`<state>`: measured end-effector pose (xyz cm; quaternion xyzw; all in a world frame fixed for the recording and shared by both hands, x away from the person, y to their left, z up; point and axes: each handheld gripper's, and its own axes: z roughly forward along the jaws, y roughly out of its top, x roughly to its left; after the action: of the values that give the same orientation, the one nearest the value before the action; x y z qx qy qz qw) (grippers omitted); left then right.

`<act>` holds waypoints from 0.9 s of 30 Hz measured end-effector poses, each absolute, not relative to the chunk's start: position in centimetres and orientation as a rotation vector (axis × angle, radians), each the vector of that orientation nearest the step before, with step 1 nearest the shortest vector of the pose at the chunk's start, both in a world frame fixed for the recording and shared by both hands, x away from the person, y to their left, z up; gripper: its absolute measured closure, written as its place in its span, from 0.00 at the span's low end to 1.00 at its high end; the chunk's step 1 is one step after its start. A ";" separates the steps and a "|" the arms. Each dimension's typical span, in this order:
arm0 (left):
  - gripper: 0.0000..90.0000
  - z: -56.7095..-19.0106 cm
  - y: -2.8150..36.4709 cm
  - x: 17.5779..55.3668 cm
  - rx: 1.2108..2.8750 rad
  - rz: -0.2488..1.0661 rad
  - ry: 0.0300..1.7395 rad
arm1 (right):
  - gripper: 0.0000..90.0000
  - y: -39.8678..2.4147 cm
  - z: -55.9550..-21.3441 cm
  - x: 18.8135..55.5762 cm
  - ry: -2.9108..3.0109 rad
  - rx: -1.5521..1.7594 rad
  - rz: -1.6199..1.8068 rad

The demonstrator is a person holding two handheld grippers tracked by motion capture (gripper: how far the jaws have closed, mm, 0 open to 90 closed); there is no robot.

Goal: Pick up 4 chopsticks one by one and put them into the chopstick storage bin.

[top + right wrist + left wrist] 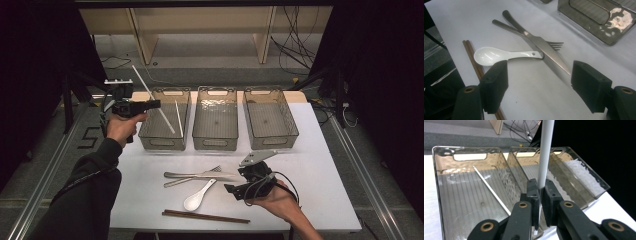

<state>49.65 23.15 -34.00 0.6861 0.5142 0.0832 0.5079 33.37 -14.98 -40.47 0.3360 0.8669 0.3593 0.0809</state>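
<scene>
Above the leftmost bin point(165, 127), left gripper point(152, 104), jaws pinched on a white chopstick point(150, 95) that slants up and away. Inside that bin, a second white chopstick point(178, 117), lying on the floor. Nearer the table edge, right gripper point(231, 189), jaws spread wide, nothing between them, hovering just beside knife point(541, 45), fork point(555, 45) and white spoon point(499, 55); brown chopsticks point(205, 216) closest to the edge, probably a pair.

A white table point(325, 200) stands on a grey floor point(210, 62) in a dim room. Beyond its far edge rise pale wooden shelf legs point(142, 42), with black cables point(295, 47) trailing near the far right corner. Darkness flanks both sides.
</scene>
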 end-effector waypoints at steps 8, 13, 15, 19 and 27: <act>0.93 -35.5 22.5 50.9 1.684 0.184 1.292 | 0.34 -15.0 -40.5 33.3 2.592 1.003 1.079; 0.93 -36.2 22.0 51.4 1.716 0.166 1.308 | 0.34 -15.0 -40.4 33.3 2.593 0.999 1.079; 0.93 -36.4 21.8 51.5 1.724 0.157 1.309 | 0.34 -15.0 -40.4 33.4 2.593 1.001 1.079; 0.93 -37.0 21.6 51.6 1.727 0.143 1.317 | 0.34 -15.0 -40.4 33.4 2.593 1.000 1.079; 0.93 -38.2 21.2 52.0 1.750 0.130 1.350 | 0.34 -15.0 -40.4 33.3 2.594 0.999 1.080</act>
<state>51.98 21.21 -38.18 0.7070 0.5452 0.0523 0.4474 33.33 -14.98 -40.41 0.3339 0.8671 0.3609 0.0796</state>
